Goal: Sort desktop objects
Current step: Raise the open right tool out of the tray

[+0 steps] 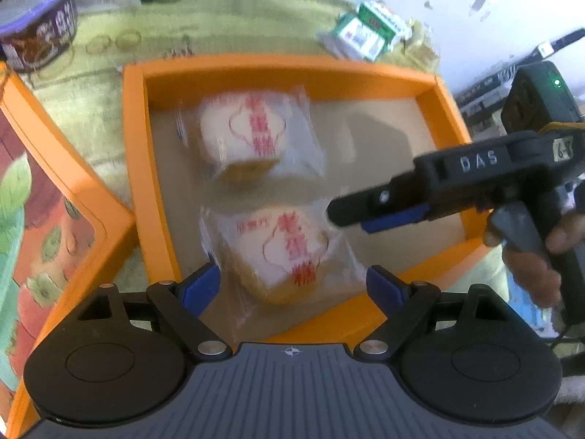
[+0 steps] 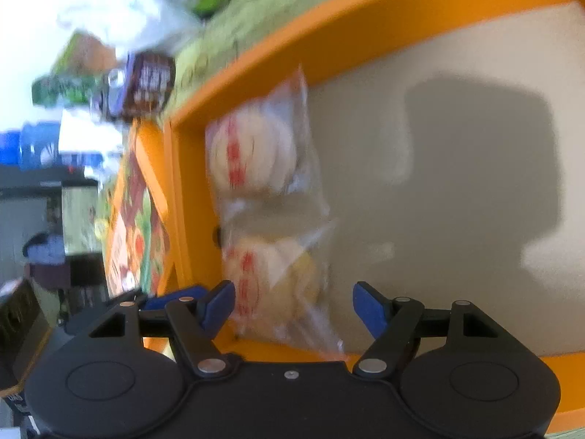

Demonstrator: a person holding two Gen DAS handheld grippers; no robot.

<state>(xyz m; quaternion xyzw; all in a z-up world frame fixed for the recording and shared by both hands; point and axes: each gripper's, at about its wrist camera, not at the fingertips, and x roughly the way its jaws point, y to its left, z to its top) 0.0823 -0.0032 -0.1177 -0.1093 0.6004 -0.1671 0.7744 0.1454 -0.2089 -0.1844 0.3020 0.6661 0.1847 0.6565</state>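
at the far left of the left wrist view a purple-lidded tub (image 1: 36,25) stands on the green patterned cloth (image 1: 226,22), and below it the printed orange box lid (image 1: 55,216) lies just beside the orange tray (image 1: 135,168). inside the tray, on its beige floor, two wrapped round pastries with red print lie one behind the other along the left wall: the far pastry (image 1: 248,135) near the back left corner and the near pastry (image 1: 281,248) just in front of it. the left gripper (image 1: 292,285) hovers over the near pastry, its blue fingers apart on either side of the wrapper, pressing nothing. beyond the tray's back rim a green and white packet (image 1: 369,31) sits on the cloth. from the right the right gripper (image 1: 351,216), held in a hand (image 1: 530,259), reaches over the tray above the near pastry's right edge; its own view shows its fingers (image 2: 369,307) spread wide with nothing clamped.
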